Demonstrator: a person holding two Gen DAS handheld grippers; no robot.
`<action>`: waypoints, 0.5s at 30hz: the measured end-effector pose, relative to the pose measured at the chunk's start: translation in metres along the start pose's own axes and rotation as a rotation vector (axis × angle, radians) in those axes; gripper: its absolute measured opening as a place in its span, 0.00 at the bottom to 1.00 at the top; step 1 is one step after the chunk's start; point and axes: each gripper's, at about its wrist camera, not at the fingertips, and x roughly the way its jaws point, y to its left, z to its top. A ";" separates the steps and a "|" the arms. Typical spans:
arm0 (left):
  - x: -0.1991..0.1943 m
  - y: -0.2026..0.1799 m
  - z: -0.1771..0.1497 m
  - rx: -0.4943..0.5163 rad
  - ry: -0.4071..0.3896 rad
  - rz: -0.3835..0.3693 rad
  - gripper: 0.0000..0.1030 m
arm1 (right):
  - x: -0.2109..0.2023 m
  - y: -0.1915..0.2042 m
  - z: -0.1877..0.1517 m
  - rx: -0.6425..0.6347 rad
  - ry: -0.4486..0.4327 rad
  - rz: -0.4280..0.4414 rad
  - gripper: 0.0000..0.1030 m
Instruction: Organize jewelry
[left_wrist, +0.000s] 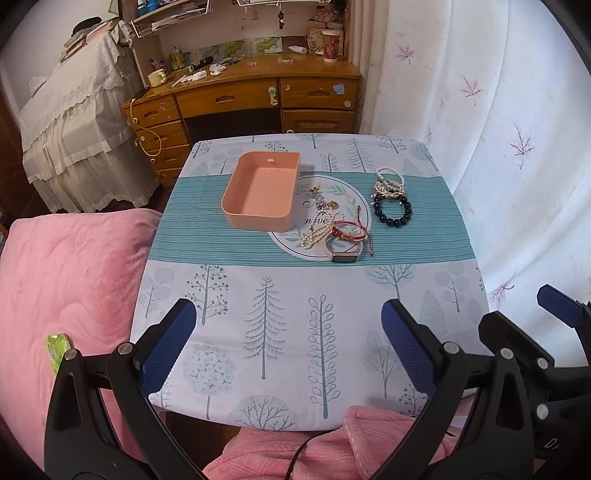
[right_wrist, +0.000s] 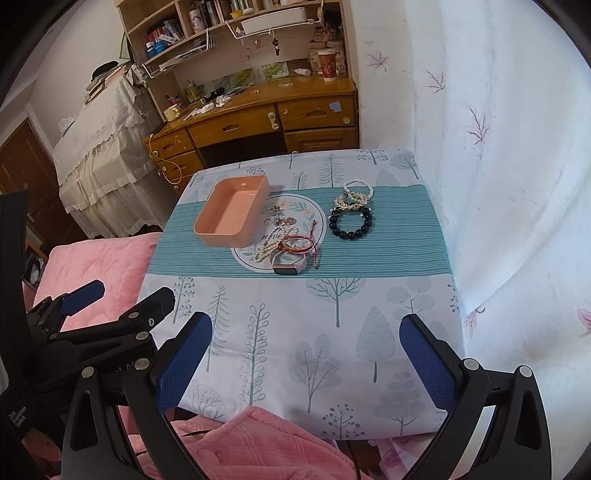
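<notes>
At the near edge of the tabletop (left_wrist: 295, 325) we hold the left tool (left_wrist: 288, 343) released, its blue pads spread wide and grasping nothing above the tree-print cloth. Toward the far left corner sits the pink tray (left_wrist: 262, 192), its inside bare, its near right corner just over the round printed medallion (left_wrist: 332, 218) at the middle of the teal band. On that medallion lies a tangle of jewelry: a small charm piece (left_wrist: 321, 199) beside the tray, a pearl strand (left_wrist: 319, 230), a red cord bracelet (left_wrist: 351, 229) overlapping it, and a watch band (left_wrist: 341, 254) nearest us. Farther right on the teal band, apart from that cluster, a dark bead bracelet (left_wrist: 392, 211) lies flat, touching a gold chain piece (left_wrist: 388, 188) and a pearl bracelet (left_wrist: 389, 171) stacked toward the far edge. Over the near right corner we hold the right tool (right_wrist: 306, 354), likewise released and carrying nothing. A pink quilt (left_wrist: 66, 266) spreads beyond the left edge, a leaf-print curtain (left_wrist: 498, 110) beyond the right.
</notes>
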 end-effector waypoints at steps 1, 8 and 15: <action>0.000 0.000 0.000 0.001 -0.001 -0.001 0.97 | 0.000 -0.001 0.000 0.000 0.000 0.000 1.00; 0.000 0.001 0.000 -0.001 0.001 -0.004 0.97 | 0.000 0.000 0.000 -0.002 -0.001 -0.002 1.00; 0.000 0.003 0.001 -0.001 0.002 -0.008 0.97 | 0.000 0.001 0.000 -0.002 0.000 -0.004 1.00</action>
